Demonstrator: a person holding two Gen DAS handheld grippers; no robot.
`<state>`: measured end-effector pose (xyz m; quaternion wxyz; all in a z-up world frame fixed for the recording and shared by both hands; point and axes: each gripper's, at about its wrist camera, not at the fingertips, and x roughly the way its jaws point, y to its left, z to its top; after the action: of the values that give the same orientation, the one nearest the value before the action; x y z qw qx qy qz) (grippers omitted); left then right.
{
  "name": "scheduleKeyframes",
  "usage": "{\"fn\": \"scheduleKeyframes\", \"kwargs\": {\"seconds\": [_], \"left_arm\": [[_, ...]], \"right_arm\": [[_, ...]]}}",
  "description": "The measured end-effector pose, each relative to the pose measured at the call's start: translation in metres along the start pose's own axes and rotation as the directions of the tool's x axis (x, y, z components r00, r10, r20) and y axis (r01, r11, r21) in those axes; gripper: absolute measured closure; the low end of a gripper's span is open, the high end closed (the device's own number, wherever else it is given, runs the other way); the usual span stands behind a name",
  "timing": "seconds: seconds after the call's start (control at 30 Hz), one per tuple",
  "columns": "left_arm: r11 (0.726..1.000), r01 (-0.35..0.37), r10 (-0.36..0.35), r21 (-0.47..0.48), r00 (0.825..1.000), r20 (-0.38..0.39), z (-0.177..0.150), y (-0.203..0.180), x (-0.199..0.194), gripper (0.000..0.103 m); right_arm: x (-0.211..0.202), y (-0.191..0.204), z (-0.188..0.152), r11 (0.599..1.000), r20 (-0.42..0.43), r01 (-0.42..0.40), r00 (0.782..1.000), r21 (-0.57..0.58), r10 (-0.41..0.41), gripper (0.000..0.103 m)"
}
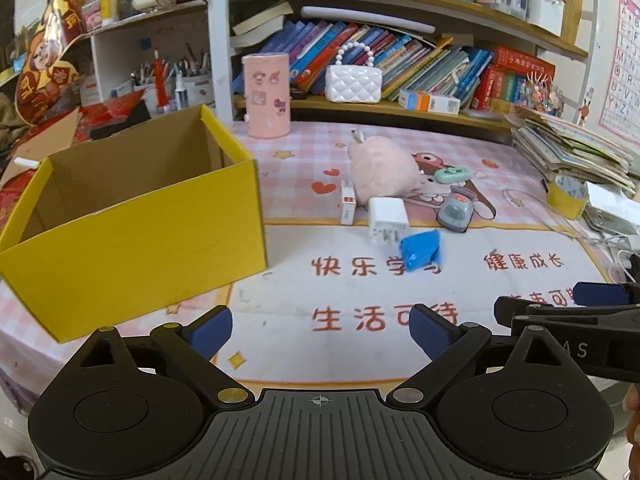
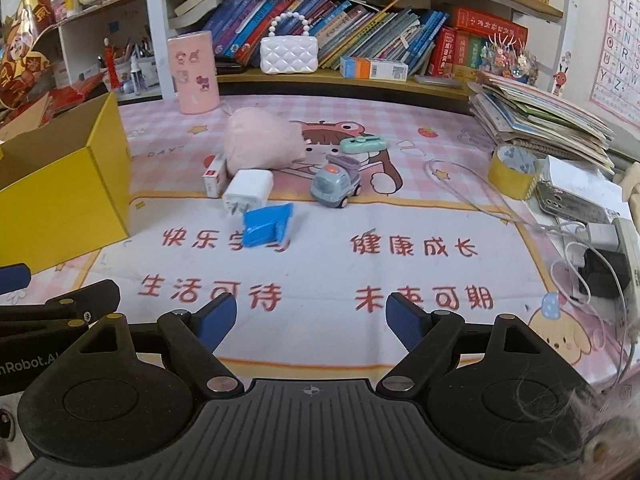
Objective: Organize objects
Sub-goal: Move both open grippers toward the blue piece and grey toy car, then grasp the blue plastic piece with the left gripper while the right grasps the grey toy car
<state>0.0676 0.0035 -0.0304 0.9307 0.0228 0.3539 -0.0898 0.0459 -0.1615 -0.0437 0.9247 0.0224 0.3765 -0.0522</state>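
A loose cluster of small things sits in the middle of the table: a soft, fuzzy pink plush [image 2: 260, 142], rounded like a cushion, with a narrow white-and-red carton [image 2: 213, 178] lying against its left side and a glossy white charger block [image 2: 249, 192] just in front. Touching the charger's near corner is a crinkly blue plastic packet [image 2: 267, 226], folded and shiny. To the right of the plush stands a little grey-blue toy truck [image 2: 335, 186] of smooth plastic, and behind it a mint-green oblong gadget [image 2: 363, 145].

Off to the left, well apart from the cluster, is an open cardboard box [image 1: 132, 220], yellow outside and plain brown inside, its flaps up.

All of it rests on a pink checked cloth [image 2: 320, 264] printed with cartoon figures and red characters. Farther back stand a pink cylindrical holder [image 2: 194, 72] and a quilted white purse [image 2: 289, 55] with a bead handle, on a wooden shelf. A roll of yellow tape [image 2: 514, 174] lies at the right beside a slumped stack of booklets [image 2: 540, 120].

The left gripper [image 1: 320, 330] and right gripper [image 2: 310, 316] hover side by side over the near edge, each with its blue-padded fingers spread apart and nothing between them.
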Motion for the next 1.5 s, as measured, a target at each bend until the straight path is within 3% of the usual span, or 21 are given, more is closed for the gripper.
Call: {"fn": "scheduleKeyframes", "kwargs": {"seconds": [0.43, 0.87, 1.0, 1.17, 1.3, 1.5], "left_arm": [[1.000, -0.001, 0.001, -0.011, 1.000, 0.007, 0.028, -0.028, 0.035, 0.006], [1.000, 0.001, -0.002, -0.014, 0.998, -0.070, 0.040, -0.053, 0.077, 0.009], [0.999, 0.025, -0.027, -0.021, 0.994, -0.106, 0.041, -0.063, 0.094, 0.014], [0.999, 0.046, -0.049, -0.025, 0.990, -0.129, 0.045, -0.079, 0.119, 0.030], [0.997, 0.052, -0.060, -0.056, 0.988, -0.143, 0.050, -0.086, 0.133, 0.031], [0.997, 0.037, -0.048, -0.072, 0.986, -0.162, 0.052, -0.088, 0.143, 0.061]], "right_arm": [[0.032, -0.036, 0.034, 1.000, 0.012, -0.024, 1.000, 0.021, 0.023, 0.022], [0.071, -0.067, 0.066, 0.995, 0.009, -0.079, 0.997, 0.063, 0.079, 0.023], [0.079, -0.073, 0.078, 0.994, 0.015, -0.095, 0.995, 0.049, 0.095, 0.023], [0.091, -0.077, 0.087, 0.993, 0.004, -0.114, 0.993, 0.020, 0.114, 0.022], [0.098, -0.080, 0.093, 0.992, -0.002, -0.125, 0.992, 0.000, 0.125, 0.022], [0.114, -0.082, 0.100, 0.988, -0.025, -0.151, 0.988, -0.023, 0.151, 0.022]]}}
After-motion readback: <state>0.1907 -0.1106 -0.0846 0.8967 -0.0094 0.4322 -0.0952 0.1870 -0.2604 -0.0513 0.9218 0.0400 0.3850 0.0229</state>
